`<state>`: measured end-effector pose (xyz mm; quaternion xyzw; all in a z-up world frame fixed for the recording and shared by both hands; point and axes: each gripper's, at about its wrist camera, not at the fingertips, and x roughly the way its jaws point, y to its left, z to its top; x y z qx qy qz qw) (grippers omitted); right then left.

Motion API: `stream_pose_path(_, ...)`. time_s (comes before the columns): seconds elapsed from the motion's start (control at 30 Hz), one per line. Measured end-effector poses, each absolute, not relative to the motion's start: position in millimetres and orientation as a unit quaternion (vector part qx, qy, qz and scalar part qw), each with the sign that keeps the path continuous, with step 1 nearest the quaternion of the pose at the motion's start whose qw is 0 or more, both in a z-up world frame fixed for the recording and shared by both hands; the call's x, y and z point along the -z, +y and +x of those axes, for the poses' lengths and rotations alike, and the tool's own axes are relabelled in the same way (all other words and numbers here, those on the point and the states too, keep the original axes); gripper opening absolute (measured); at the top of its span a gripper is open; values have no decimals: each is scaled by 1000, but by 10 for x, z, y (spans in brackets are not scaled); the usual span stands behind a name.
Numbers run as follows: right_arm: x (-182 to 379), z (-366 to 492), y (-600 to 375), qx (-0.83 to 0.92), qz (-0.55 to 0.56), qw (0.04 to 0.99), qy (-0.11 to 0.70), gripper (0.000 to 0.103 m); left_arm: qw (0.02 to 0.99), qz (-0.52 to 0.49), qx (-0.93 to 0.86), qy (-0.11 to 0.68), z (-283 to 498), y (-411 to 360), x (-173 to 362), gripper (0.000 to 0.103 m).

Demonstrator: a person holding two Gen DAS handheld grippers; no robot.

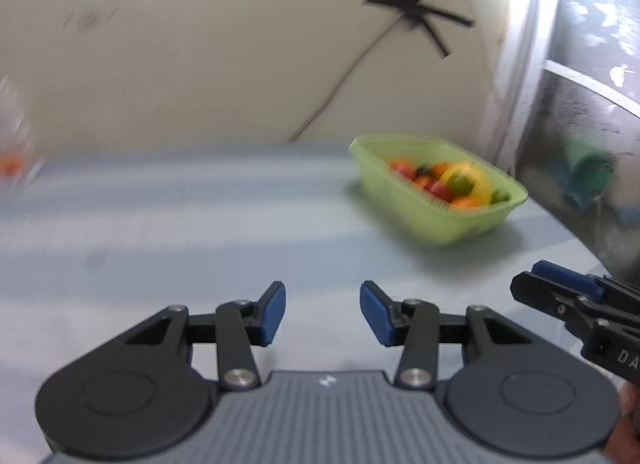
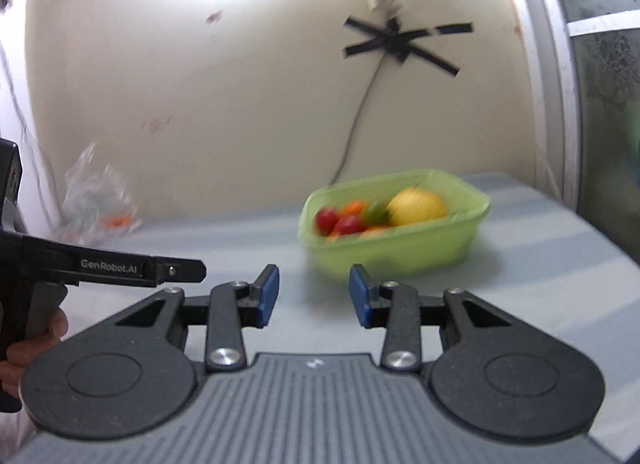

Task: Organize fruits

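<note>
Green translucent plastic tub (image 2: 394, 236) sits on the striped pale-blue desk (image 2: 540, 264), far right, near the cream wall. I see mixed fruits in it: a yellow lemon (image 2: 418, 205), red tomatoes (image 2: 340, 221) and some orange and green pieces, all blurred. My left gripper (image 1: 323, 314) and right gripper (image 2: 314, 296) hover near side, jaws on each parted narrowly with nothing between them. A crumpled clear bag (image 2: 98, 199) lies far left. Black tape (image 2: 404, 41) pins a cable to the wall.
</note>
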<state>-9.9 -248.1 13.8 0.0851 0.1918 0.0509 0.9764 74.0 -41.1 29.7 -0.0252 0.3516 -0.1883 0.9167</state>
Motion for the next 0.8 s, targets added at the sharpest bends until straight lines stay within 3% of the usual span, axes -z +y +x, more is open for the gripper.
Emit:
stream_pose_path(0.1, -70, -172, -2318, -37, 94, 971, 217, 41, 917, -27, 170, 360, 557, -356, -237, 43)
stream_pose_path(0.23, -42, -211, -2188, 2, 105, 965, 241, 42, 921, -8, 155, 357, 353, -375, -251, 52)
stream_pose_path(0.43, -96, -329, -2097, 41, 108, 964, 240, 42, 927, 8, 139, 348, 168, -390, -278, 58)
stream_pose_path(0.8, -75, -519, -1908, 47, 90, 964, 245, 42, 926, 6, 109, 362, 101, -256, -127, 60)
